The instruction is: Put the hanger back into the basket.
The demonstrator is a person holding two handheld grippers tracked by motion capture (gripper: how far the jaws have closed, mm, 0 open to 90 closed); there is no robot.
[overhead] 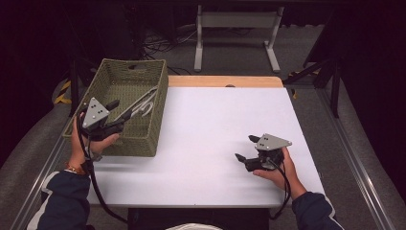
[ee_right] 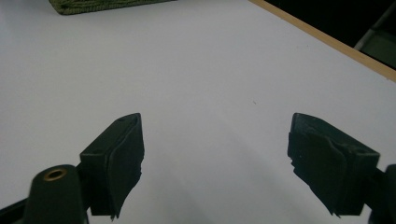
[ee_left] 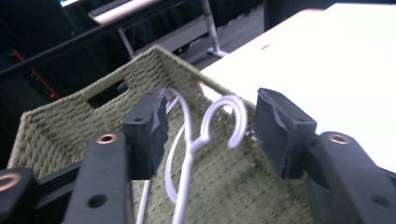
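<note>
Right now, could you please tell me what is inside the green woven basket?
White hangers lie in the basket, their hooks toward its far end. The open left hand-held gripper covers the near part of the floor.

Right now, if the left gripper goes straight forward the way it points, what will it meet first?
Probably the white hanger lying in the green woven basket: its hook sits between the open jaws of the left gripper, though depth is unclear.

High view looks down; both gripper views, close, share its basket (overhead: 125, 81) and table (overhead: 215, 134).
</note>
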